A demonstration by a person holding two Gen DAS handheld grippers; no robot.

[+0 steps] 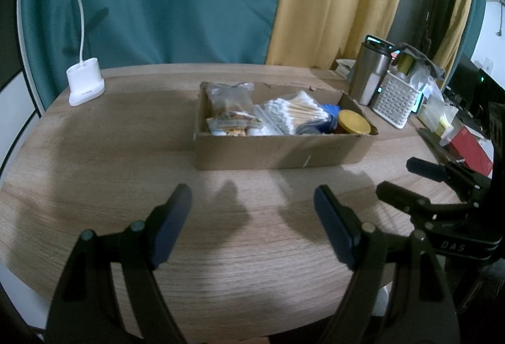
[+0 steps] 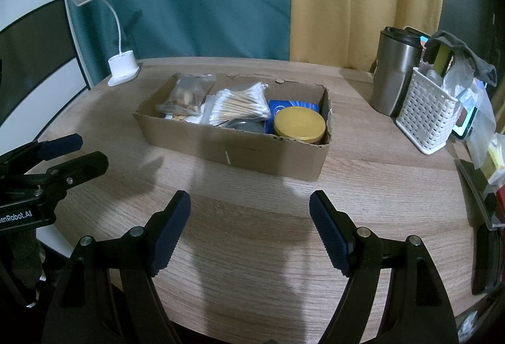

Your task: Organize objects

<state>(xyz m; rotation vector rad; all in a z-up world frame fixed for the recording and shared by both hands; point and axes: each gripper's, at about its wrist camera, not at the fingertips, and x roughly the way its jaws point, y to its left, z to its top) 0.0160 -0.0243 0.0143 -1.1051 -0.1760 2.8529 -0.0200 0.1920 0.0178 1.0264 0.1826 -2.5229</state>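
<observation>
An open cardboard box sits mid-table. Inside lie a clear bag of snacks, a bag of cotton swabs, a blue packet and a jar with a gold lid. My left gripper hovers open over bare wood in front of the box, nothing between its fingers. My right gripper is likewise open and empty, nearer the box's right end. Each gripper shows at the edge of the other's view: the right gripper, the left gripper.
A white desk lamp stands at the back left. At the back right are a steel tumbler, a white perforated basket with bags, and a pile of clutter. Curtains hang behind the round wooden table.
</observation>
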